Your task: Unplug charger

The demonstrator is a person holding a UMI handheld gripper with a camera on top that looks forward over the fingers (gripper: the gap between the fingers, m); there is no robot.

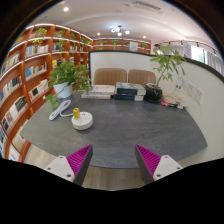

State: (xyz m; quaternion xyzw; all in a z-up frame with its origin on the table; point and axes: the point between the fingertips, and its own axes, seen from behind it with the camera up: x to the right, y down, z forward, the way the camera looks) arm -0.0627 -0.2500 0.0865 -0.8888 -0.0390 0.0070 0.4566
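Observation:
A round white socket unit (pixel 83 122) lies on the grey round table (pixel 125 130), left of centre. A small yellow-and-white charger (pixel 76 111) stands plugged into its top. My gripper (pixel 113 160) hangs over the table's near edge, well short of the unit and to its right. Its magenta pads (pixel 78 159) stand far apart with nothing between them, so it is open.
At the table's far side are a potted plant in a white pot (pixel 63 87), stacked books (pixel 100 92), a box (pixel 126 92) and a black object (pixel 153 95). Two chairs (pixel 111 76) stand behind. Bookshelves (pixel 25 75) line the left wall.

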